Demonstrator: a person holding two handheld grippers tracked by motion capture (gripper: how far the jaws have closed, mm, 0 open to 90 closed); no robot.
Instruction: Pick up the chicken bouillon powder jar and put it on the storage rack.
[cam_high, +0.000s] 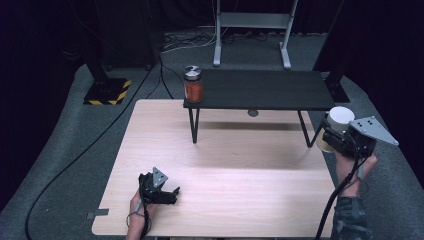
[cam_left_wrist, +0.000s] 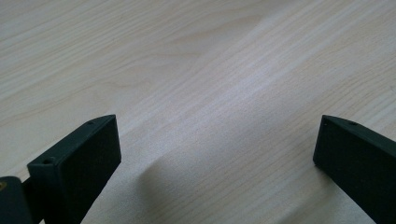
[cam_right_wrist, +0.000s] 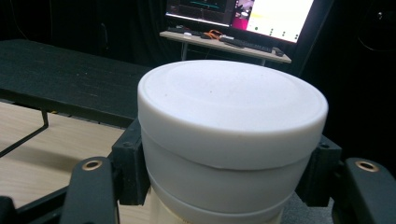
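A white-lidded jar (cam_right_wrist: 232, 135) is pinched by the right gripper (cam_high: 334, 135) at the bench's (cam_high: 225, 165) right edge; the left gripper's (cam_left_wrist: 217, 158) fingers (cam_left_wrist: 84, 158) are spread near-left.

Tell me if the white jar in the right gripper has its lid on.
On. The white lid sits flush on the white jar, held between the right gripper's jaws.
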